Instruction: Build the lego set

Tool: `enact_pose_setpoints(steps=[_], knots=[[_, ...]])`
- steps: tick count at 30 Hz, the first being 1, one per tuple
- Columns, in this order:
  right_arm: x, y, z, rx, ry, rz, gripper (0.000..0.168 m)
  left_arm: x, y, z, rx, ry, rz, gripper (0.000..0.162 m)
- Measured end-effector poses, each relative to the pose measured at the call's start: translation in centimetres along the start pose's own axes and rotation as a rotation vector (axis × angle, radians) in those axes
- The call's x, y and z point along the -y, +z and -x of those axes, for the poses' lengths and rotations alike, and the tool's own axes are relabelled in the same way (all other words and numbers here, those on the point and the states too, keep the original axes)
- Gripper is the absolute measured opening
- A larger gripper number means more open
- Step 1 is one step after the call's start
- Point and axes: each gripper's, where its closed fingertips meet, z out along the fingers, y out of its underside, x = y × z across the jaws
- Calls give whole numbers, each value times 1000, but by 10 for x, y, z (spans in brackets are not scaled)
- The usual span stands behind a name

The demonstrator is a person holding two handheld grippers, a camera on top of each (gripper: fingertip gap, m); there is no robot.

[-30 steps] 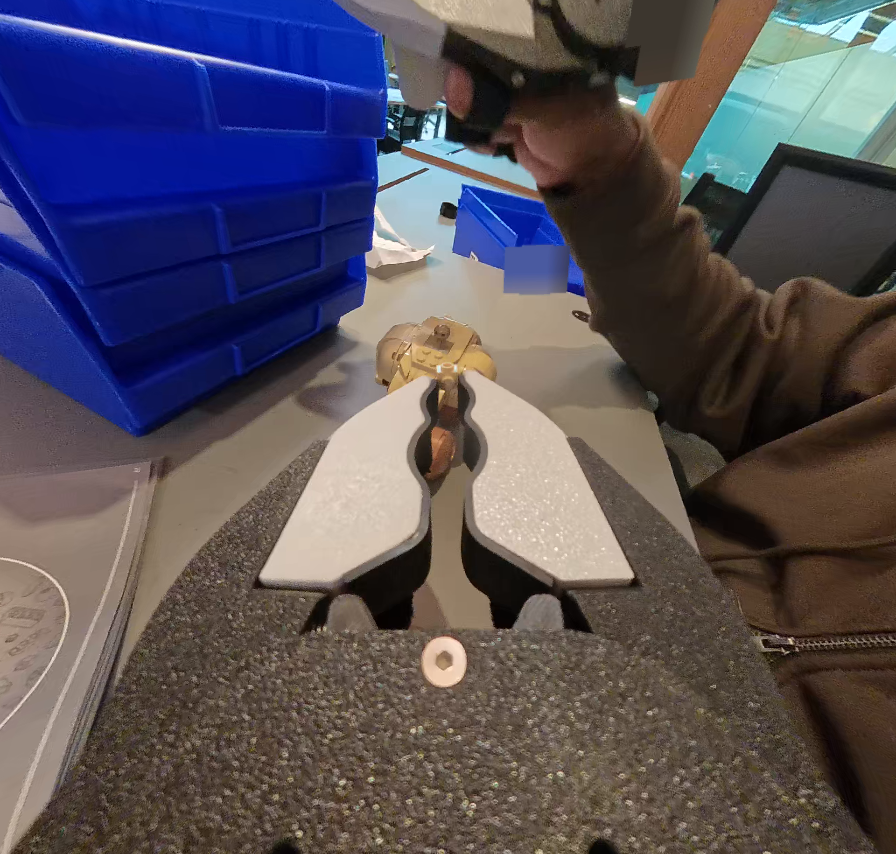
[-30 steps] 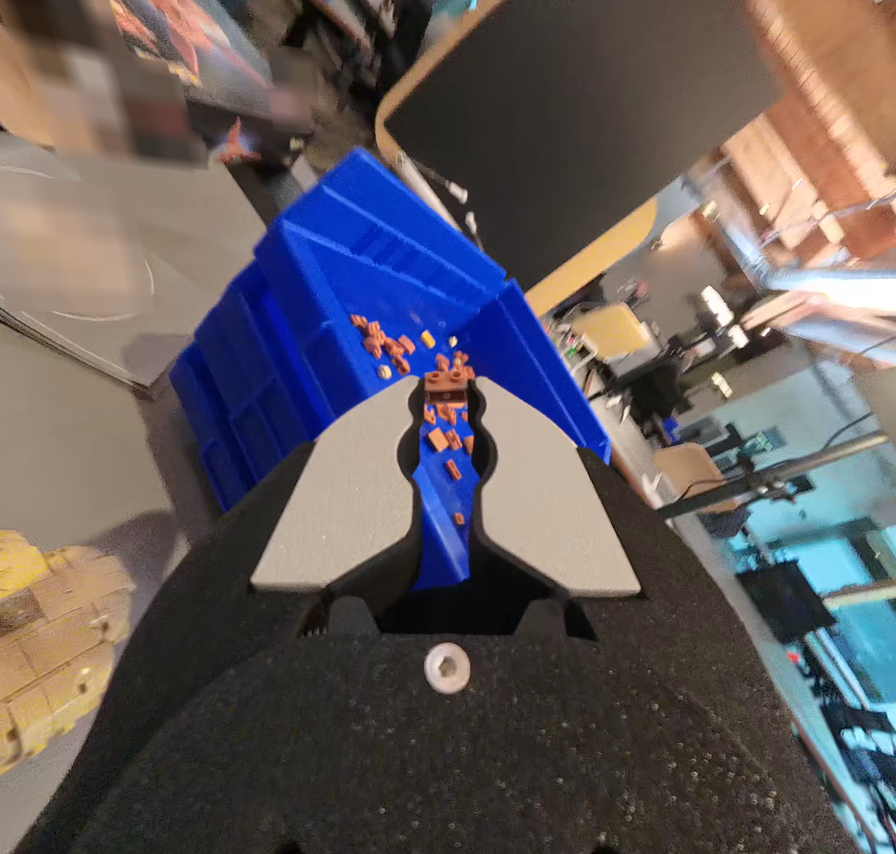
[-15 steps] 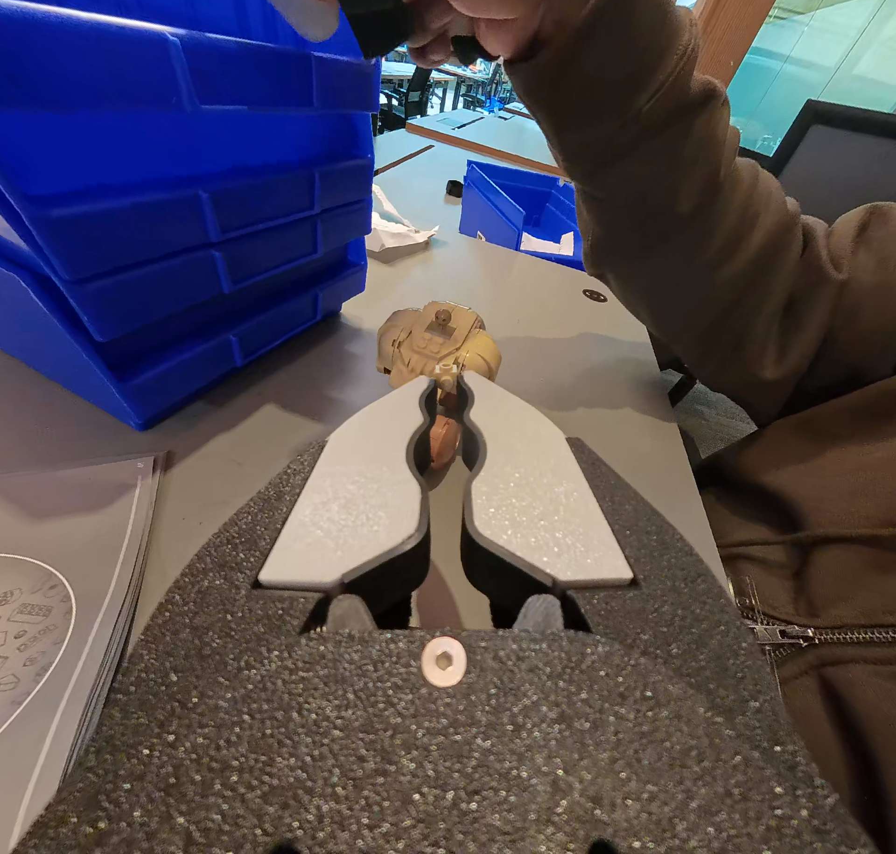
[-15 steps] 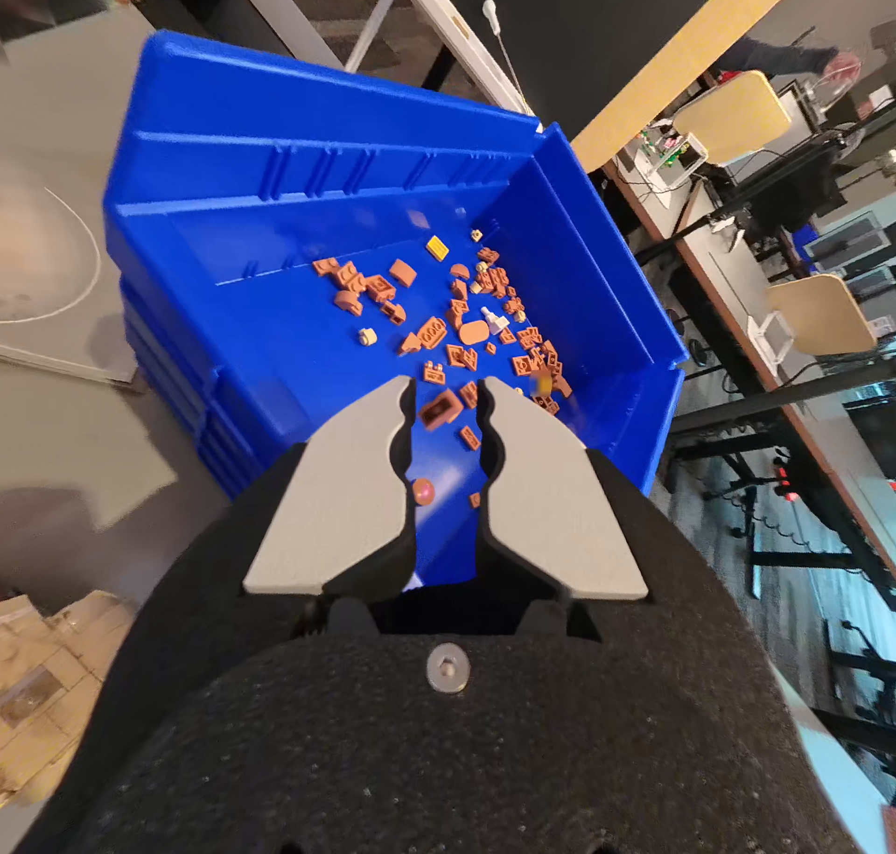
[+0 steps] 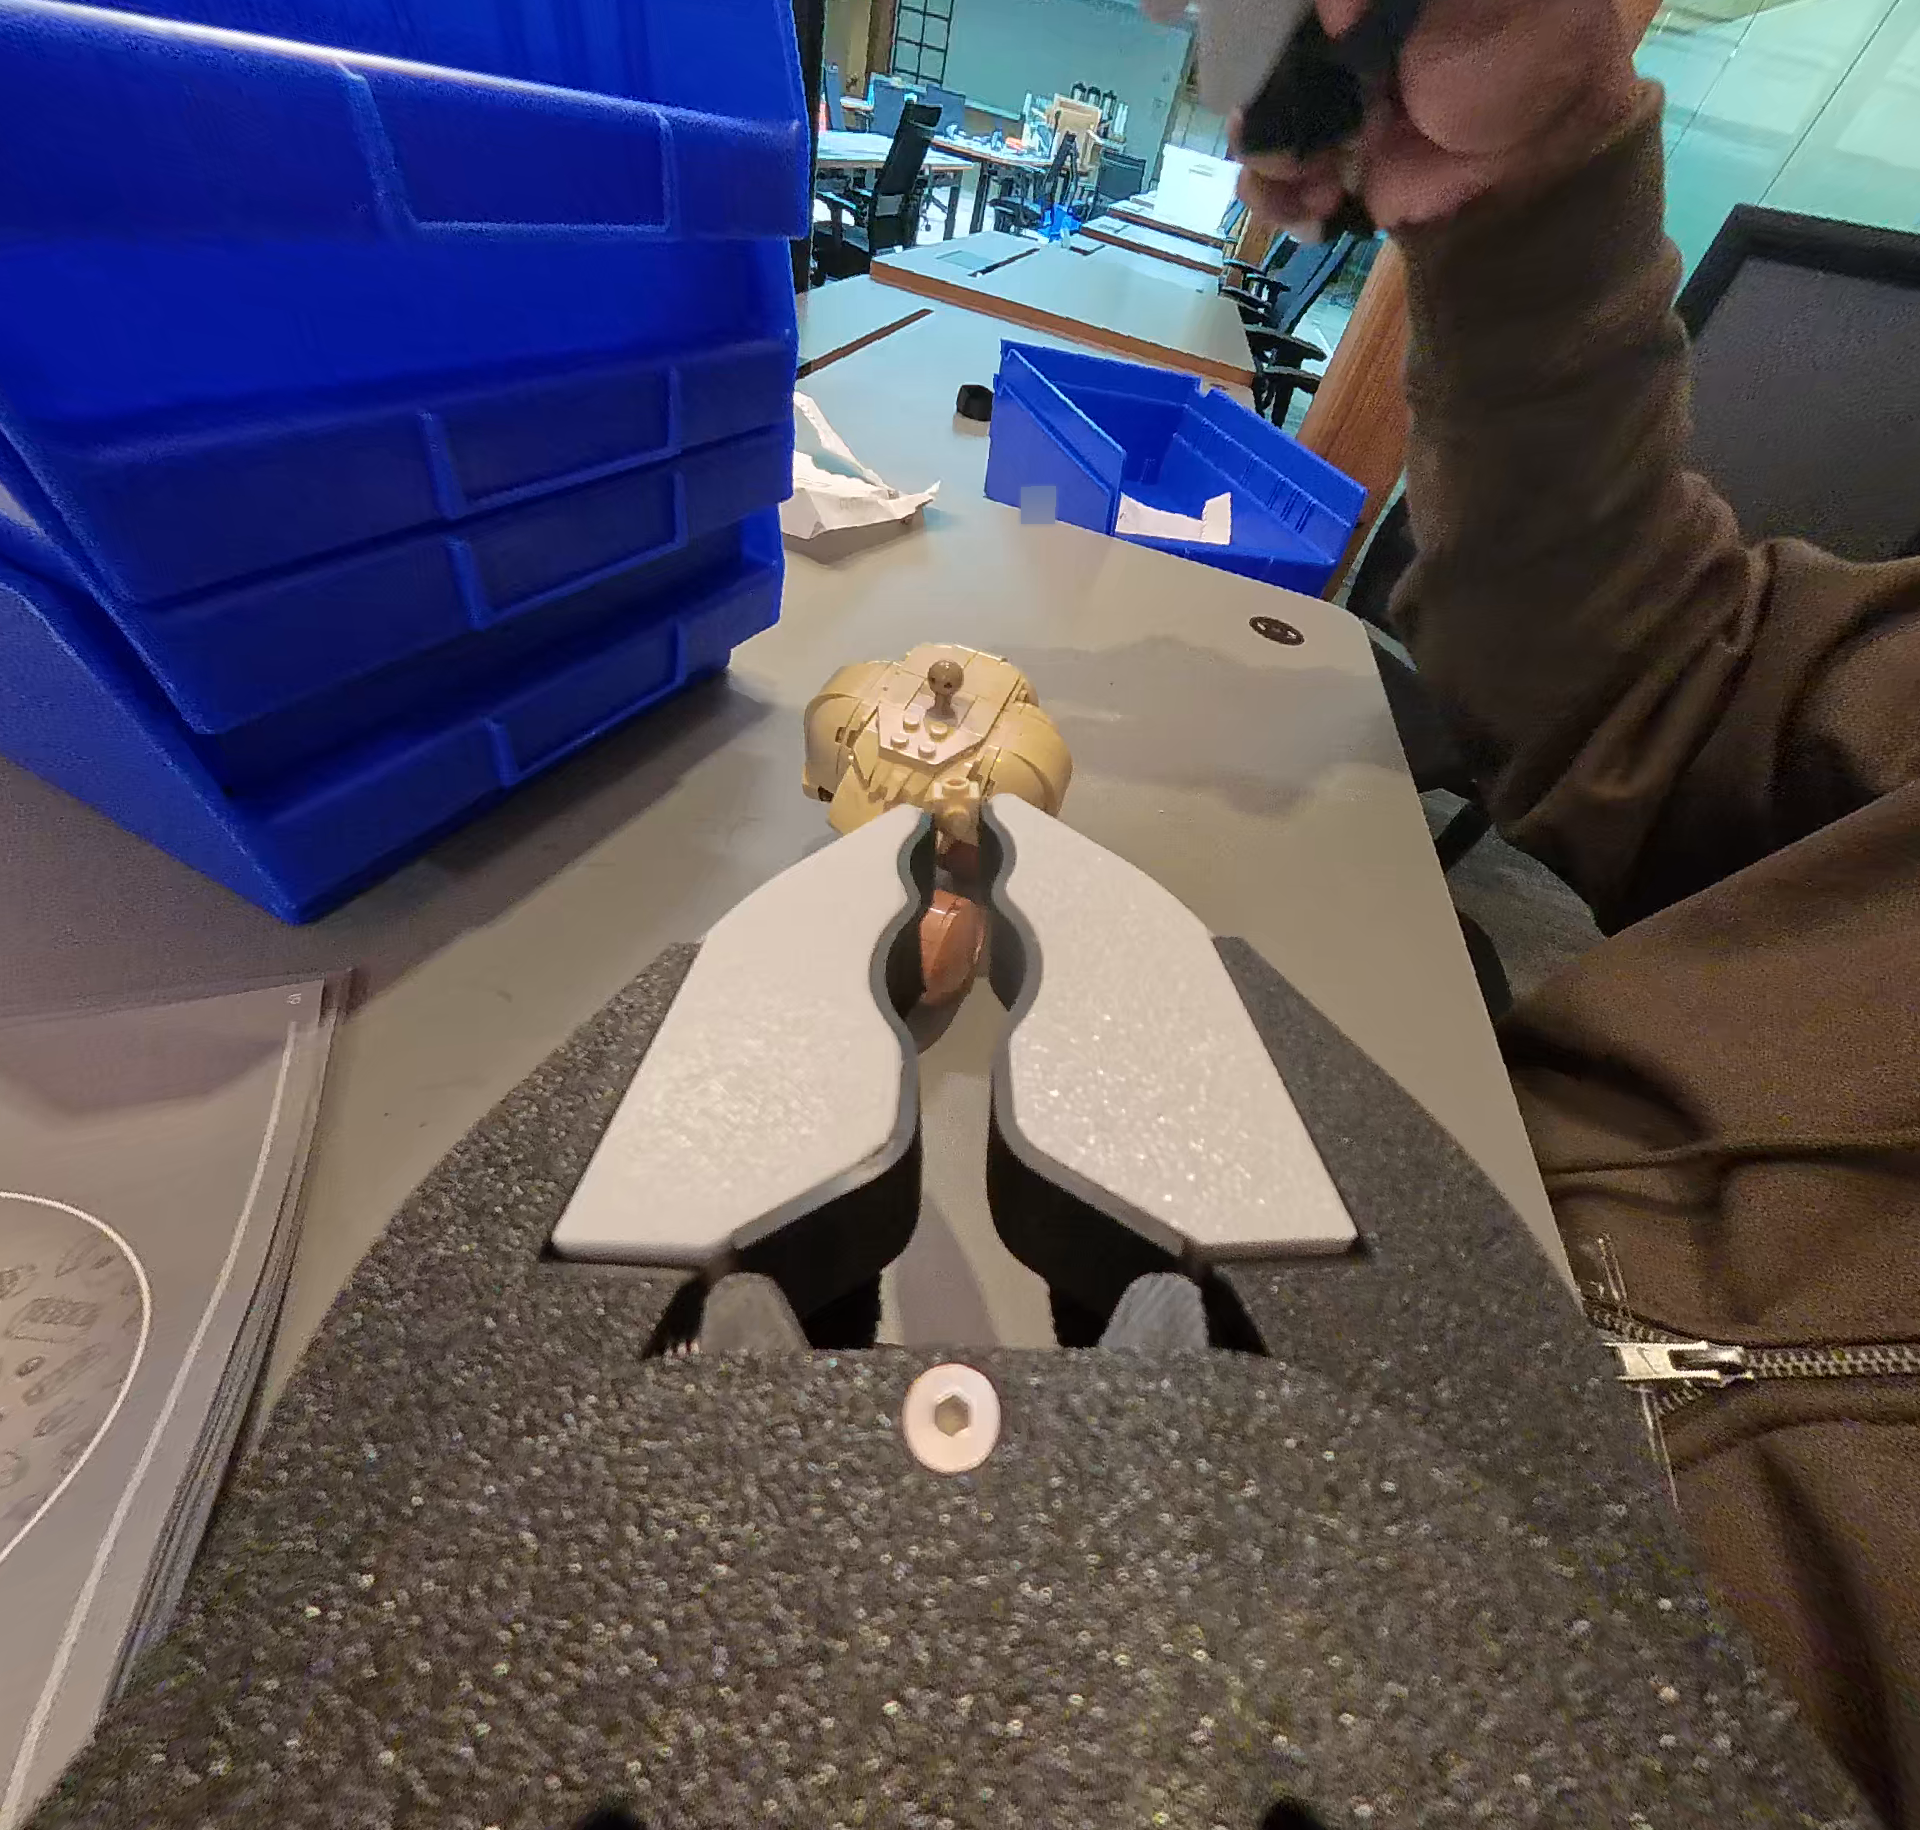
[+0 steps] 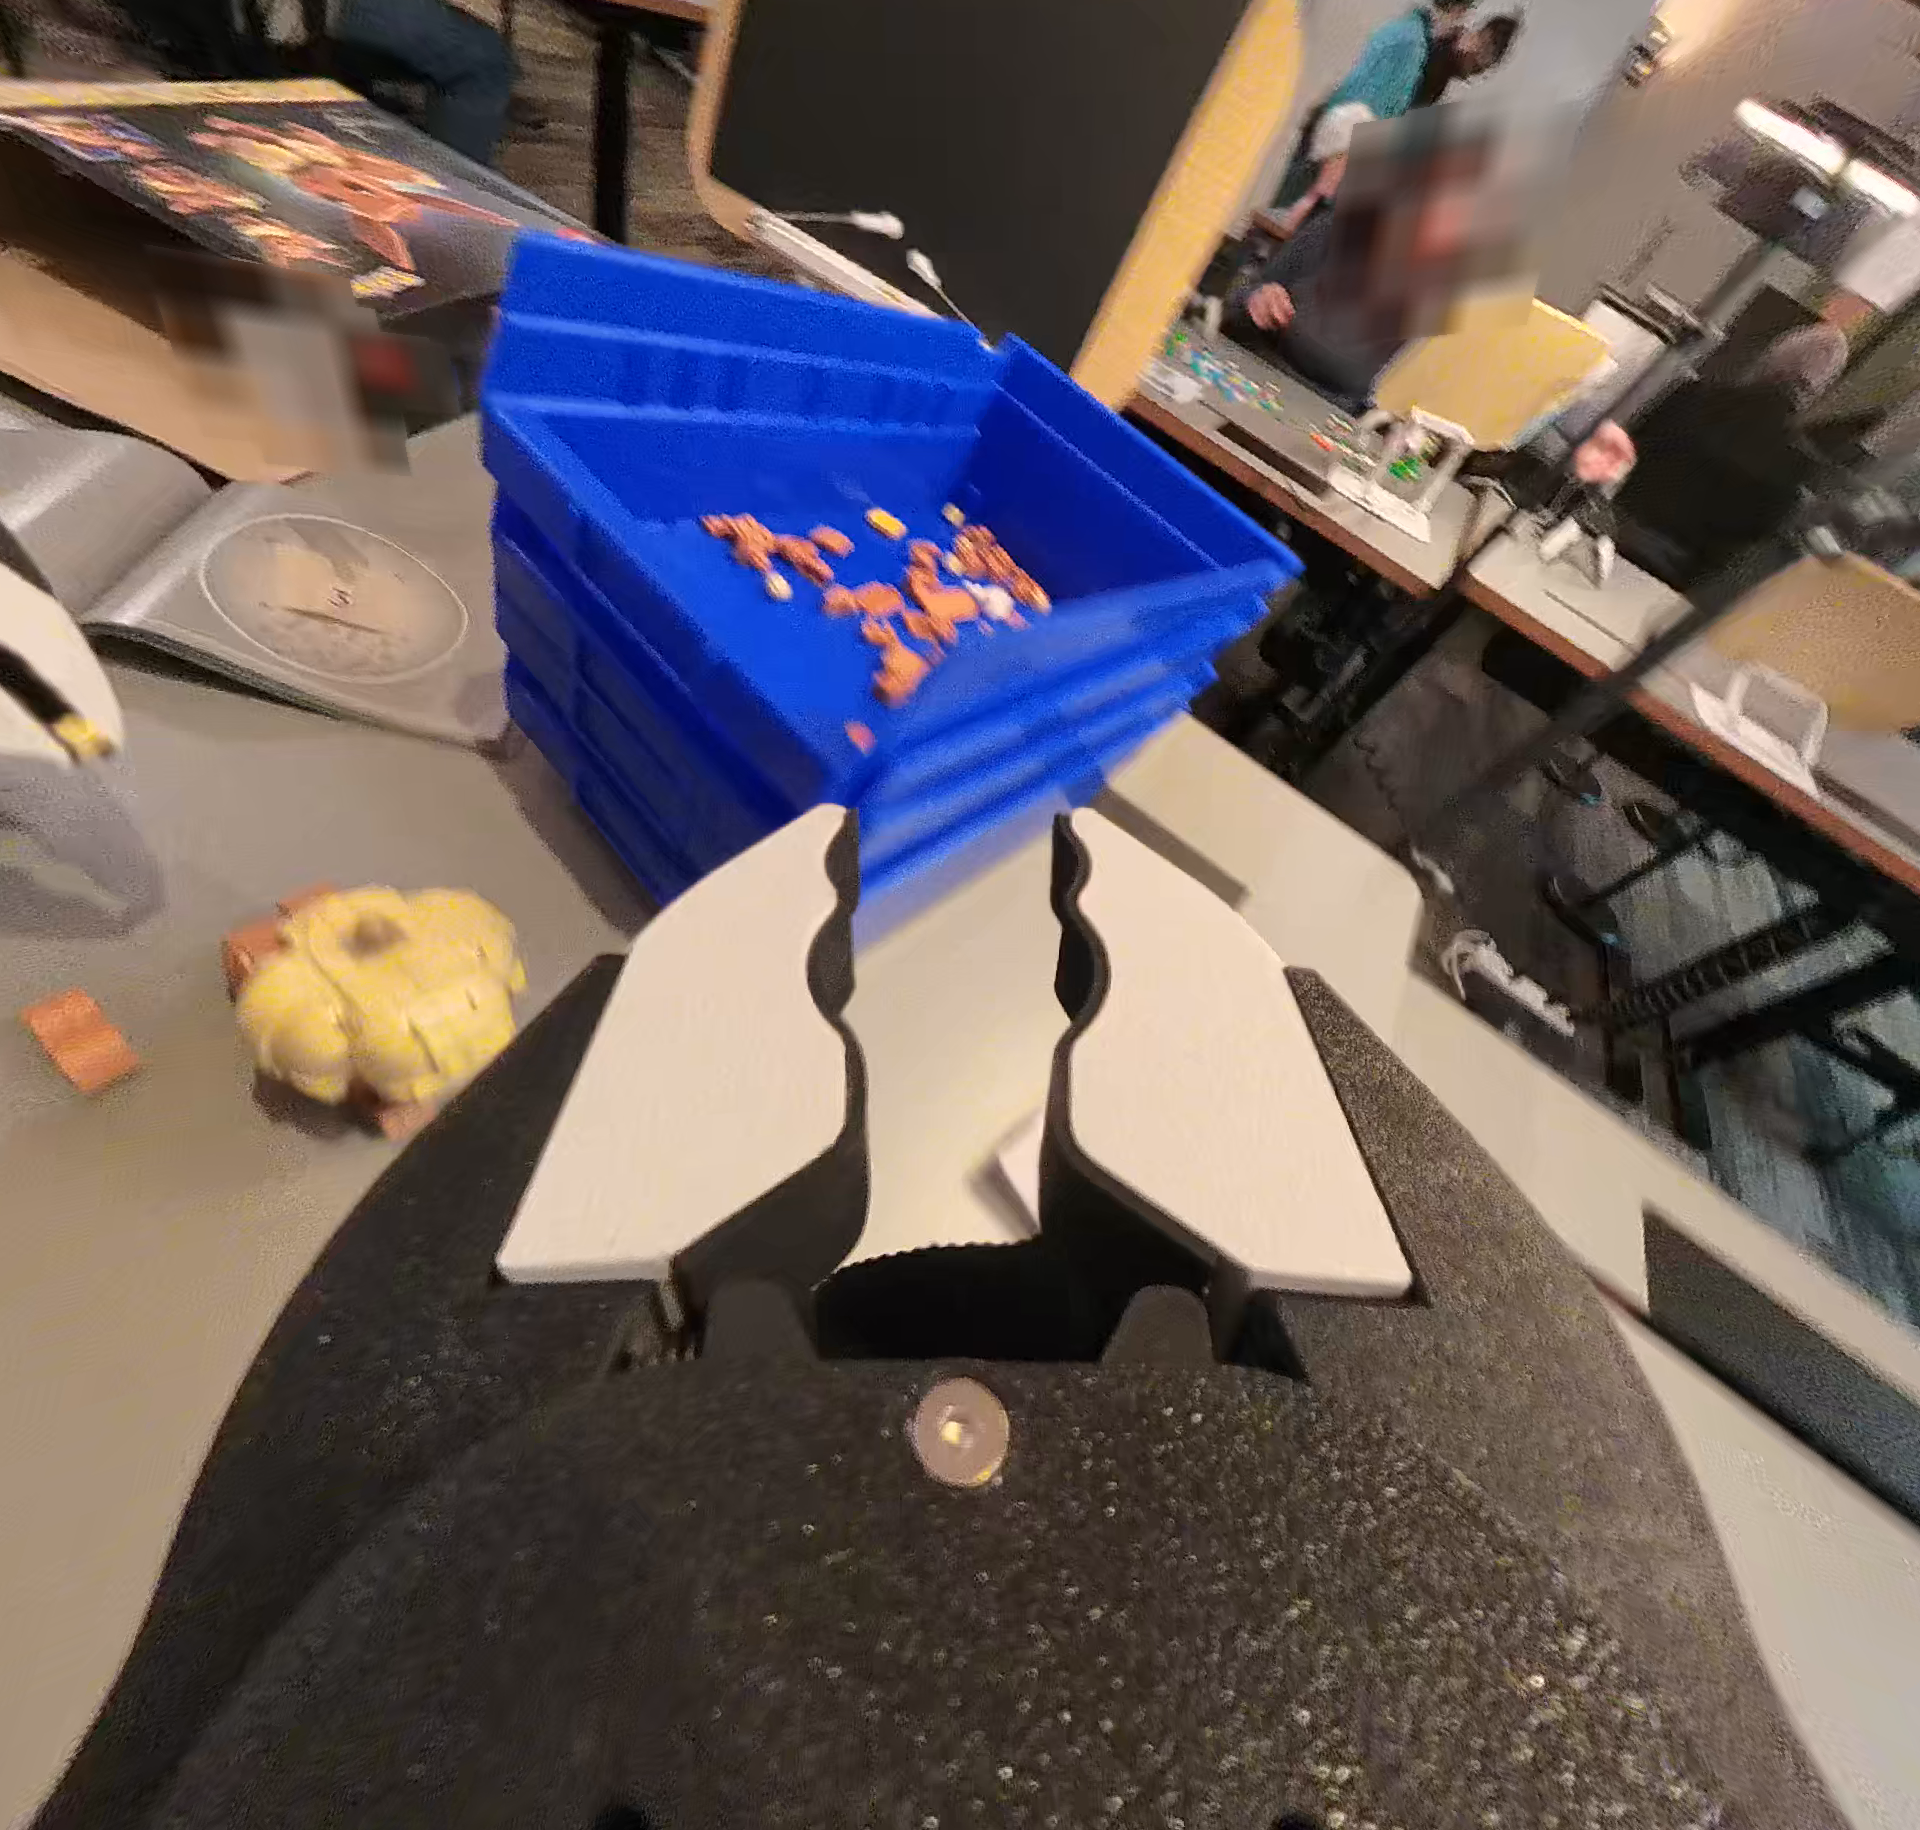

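While the left gripper (image 5: 958, 824) is clamped on the tan lego model (image 5: 935, 741) near the stacked blue bins (image 5: 395, 409), the right gripper (image 6: 954, 835) hangs with fingers apart and empty.

Right gripper (image 6: 954, 850) jaws apart, empty, frame centre. Stacked blue bins (image 6: 727, 575) above hold orange bricks (image 6: 914, 596). Tan lego model (image 6: 379, 991) lower left, blurred.

Left fingers (image 5: 821, 1011) closed, right fingers (image 6: 727, 1053) apart.
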Motion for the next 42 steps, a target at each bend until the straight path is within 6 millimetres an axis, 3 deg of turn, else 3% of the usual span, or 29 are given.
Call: enact_pose_setpoints(steps=[2, 4, 8, 10, 12, 15, 19, 24, 26, 30, 34, 37, 42], knots=[[-43, -35, -24, -74, 74, 24, 33, -2, 2, -1, 3, 8, 8, 7], [-99, -62, -37, -110, 146, 99, 32, -3, 4, -1, 7, 12, 11, 7], [-200, -102, -32, -109, 257, 233, 32, -7, 6, 2, 23, 10, 16, 7], [-232, -116, -25, -89, 284, 272, 32, -8, 7, 3, 28, 10, 17, 7], [-250, -117, -22, -77, 307, 299, 32, -10, 9, 4, 30, 8, 21, 7], [-254, -94, -23, -80, 293, 329, 32, -15, 12, 5, 30, 6, 39, 7], [-249, -41, -33, -77, 275, 395, 32, -14, 11, 4, 36, 25, 42, 7], [-278, 5, -56, -142, 245, 649, 25, -9, 7, 3, 30, 22, 21, 7], [-289, 14, -62, -157, 210, 730, 17, -7, 7, 2, 26, 26, 16, 7], [-288, 27, -71, -160, 207, 761, 12, -6, 8, -2, 17, 31, 11, 7], [-285, 44, -82, -140, 265, 719, 20, -8, 10, -3, 15, 35, 22, 7], [-271, 60, -79, -46, 389, 597, 27, -9, 10, -3, 15, 38, 25, 7], [-262, 48, -87, -76, 453, 527, 25, -7, 9, -2, 12, 30, 17, 7]])
